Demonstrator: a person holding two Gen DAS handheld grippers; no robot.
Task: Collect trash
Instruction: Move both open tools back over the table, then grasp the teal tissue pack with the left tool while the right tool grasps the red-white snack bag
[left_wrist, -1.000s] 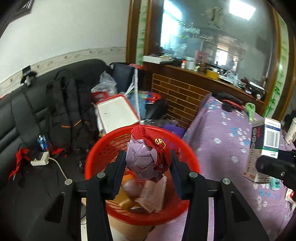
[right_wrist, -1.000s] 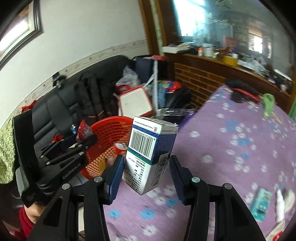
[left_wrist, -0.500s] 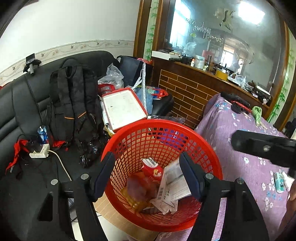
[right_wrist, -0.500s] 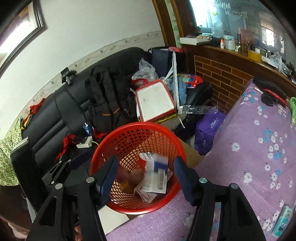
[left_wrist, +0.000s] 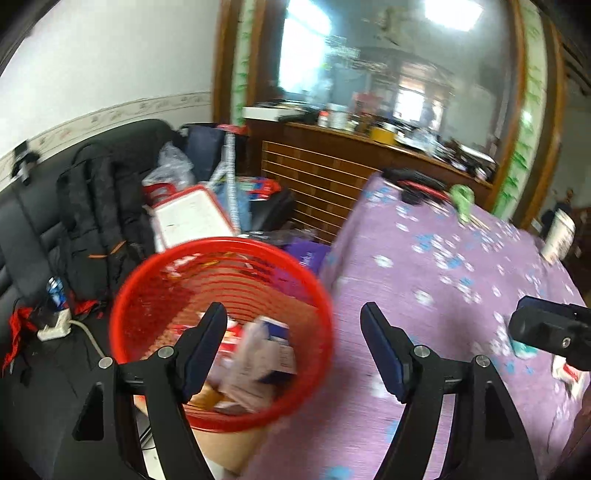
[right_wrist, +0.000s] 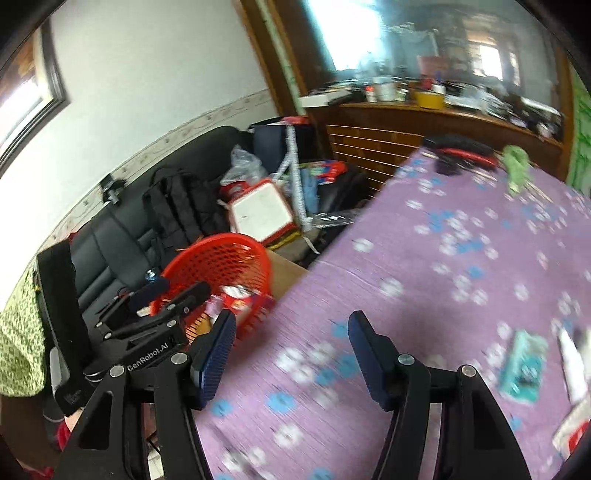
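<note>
Both loads dropped into the red basket (left_wrist: 221, 325) — left tongs (left_wrist: 293, 325) opening, right tongs (right_wrist: 291, 332) released, both empty.

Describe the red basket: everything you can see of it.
The red basket is round, of what looks like plastic, with latticed walls and a thick smooth rim. It stands upright and open-topped beside the table's purple flowered cloth, in front of a black sofa, apparently on a brown cardboard box. Inside lies trash: crumpled paper, a white and blue carton, red packaging. Neither gripper touches it.
</note>
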